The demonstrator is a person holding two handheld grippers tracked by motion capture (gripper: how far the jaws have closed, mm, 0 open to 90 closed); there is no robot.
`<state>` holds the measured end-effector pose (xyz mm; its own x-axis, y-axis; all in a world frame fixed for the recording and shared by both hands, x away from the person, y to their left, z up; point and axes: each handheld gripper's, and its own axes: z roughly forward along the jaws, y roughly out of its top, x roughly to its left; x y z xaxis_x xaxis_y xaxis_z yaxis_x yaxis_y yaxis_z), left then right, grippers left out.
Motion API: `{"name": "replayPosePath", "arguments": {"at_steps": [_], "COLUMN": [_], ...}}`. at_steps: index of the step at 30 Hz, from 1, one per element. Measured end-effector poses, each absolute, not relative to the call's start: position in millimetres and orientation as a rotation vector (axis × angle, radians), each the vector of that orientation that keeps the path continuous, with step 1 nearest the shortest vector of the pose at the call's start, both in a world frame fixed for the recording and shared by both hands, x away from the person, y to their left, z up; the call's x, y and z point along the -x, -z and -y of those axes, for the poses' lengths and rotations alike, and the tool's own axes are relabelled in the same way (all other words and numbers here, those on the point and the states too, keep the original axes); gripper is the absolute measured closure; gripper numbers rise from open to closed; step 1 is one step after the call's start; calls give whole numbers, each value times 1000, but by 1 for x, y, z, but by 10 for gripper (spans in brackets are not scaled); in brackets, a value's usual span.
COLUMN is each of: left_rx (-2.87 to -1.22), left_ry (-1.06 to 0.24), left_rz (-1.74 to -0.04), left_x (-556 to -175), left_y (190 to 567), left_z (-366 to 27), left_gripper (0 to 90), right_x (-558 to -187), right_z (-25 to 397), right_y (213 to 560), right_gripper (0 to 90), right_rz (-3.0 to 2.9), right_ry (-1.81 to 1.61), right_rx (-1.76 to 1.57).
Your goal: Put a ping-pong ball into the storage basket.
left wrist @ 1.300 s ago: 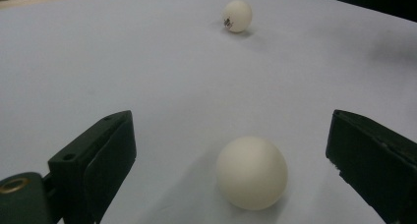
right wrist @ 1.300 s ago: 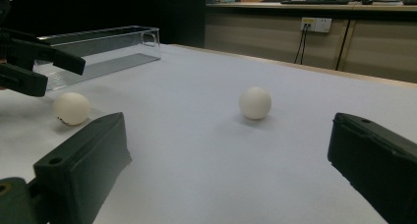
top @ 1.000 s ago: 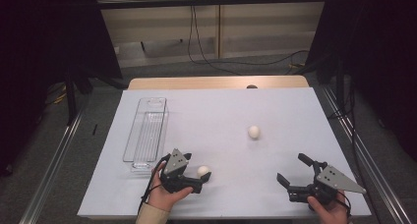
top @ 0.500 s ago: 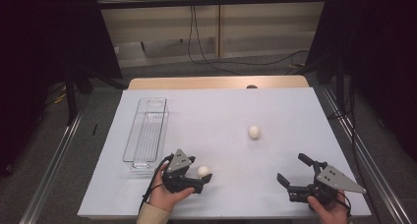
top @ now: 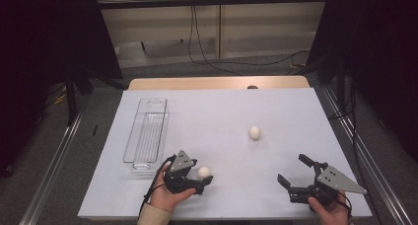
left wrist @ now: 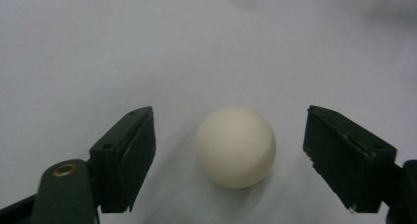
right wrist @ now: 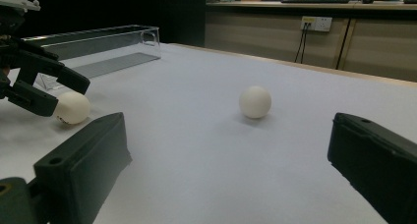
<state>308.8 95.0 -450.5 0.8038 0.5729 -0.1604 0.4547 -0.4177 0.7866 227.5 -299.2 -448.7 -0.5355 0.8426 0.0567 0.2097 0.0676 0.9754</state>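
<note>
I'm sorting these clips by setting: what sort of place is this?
Probably a lab or office workroom set up for recording, not a home. A white-covered table stands inside a metal frame, cables trail to wall sockets, and the person works handheld grippers, the left gripper around a white ball.

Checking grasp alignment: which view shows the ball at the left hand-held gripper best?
Left gripper view: the near white ball sits large between the open jaws, gaps on both sides. High view shows it small at the left hand-held gripper. Right gripper view shows it side-on, partly behind a jaw.
</note>
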Motion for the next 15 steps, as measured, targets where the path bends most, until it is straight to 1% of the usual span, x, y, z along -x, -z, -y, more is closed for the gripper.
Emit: {"name": "replayPosePath", "arguments": {"at_steps": [5, 15], "left_rx": [-2093, -2114], "left_ry": [-149, -132], "left_rz": [-756, -768], "left_x": [-309, -309], "left_y": [452, 453], "left_z": [-94, -93], "left_gripper": [240, 267], "right_x": [-228, -228], "right_z": [299, 300], "right_y": [449, 449], "right_gripper": [14, 14], "right_rz": [-1803, -1802], "right_ry": [-1501, -1502], "right_rx": [-1046, -1048]}}
